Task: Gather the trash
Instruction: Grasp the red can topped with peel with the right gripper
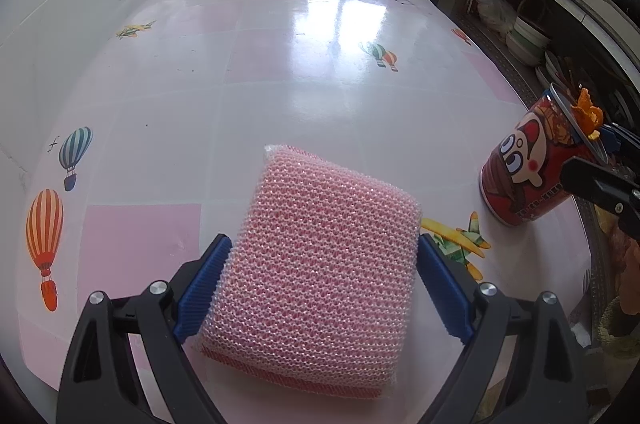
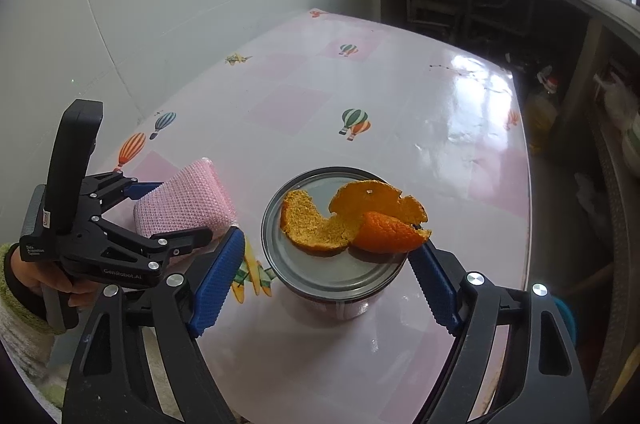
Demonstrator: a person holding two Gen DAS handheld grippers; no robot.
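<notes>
The curled orange peel (image 2: pixel 352 220) lies across the round metal tin (image 2: pixel 320 288), mid-frame. The right tool (image 2: pixel 326 276) stands wide open, empty, its right pad nearest the peel. The left tool (image 1: pixel 324 288) grips a pink mesh sponge (image 1: pixel 324 264).

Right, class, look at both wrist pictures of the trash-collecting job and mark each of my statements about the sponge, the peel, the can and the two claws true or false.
1. The left claw grips a pink mesh sponge. True.
2. The orange peel lies on the tablecloth. False: it rests on the open mouth of the red cartoon can.
3. The can stands upright on the table. True.
4. The right claw is clamped shut on the can. False: its jaws stand open either side of the can's rim, though one tip is close to the peel.
5. The tablecloth is printed with flowers. False: it shows hot-air balloons and aeroplanes.
</notes>
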